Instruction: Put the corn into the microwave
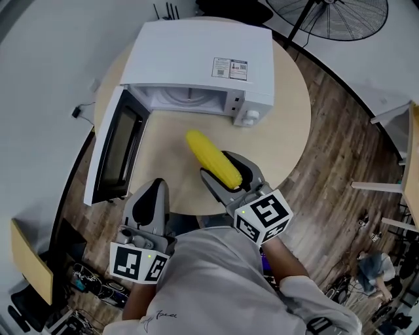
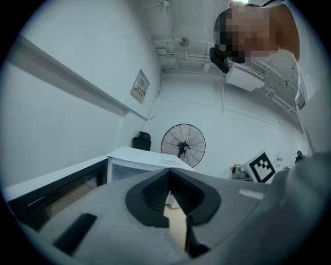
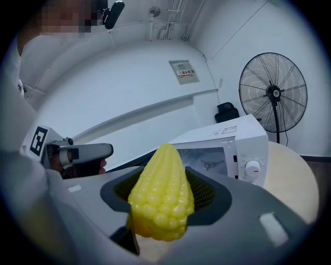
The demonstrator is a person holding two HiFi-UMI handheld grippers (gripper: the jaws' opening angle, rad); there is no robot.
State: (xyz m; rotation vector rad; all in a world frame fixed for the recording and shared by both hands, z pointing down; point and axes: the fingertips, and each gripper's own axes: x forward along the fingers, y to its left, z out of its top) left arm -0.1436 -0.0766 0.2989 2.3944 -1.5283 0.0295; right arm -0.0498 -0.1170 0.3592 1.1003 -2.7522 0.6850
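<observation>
A yellow corn cob (image 1: 211, 157) is clamped lengthwise in my right gripper (image 1: 217, 165), which is shut on it above the round table (image 1: 291, 124). Its tip points toward the white microwave (image 1: 196, 59), whose door (image 1: 114, 147) hangs open to the left with the cavity (image 1: 190, 98) showing. In the right gripper view the corn (image 3: 163, 194) fills the jaws and the microwave (image 3: 227, 142) stands just behind it. My left gripper (image 1: 153, 199) hovers at the table's near edge beside the open door, shut with nothing in it. In its own view the left gripper (image 2: 169, 173) faces the microwave (image 2: 139, 155).
A standing fan (image 1: 340, 16) is behind the table at the far right, on the wooden floor. The microwave's control knobs (image 1: 249, 118) face the corn. The open door juts past the table's left edge. Cables and clutter lie on the floor at the lower left.
</observation>
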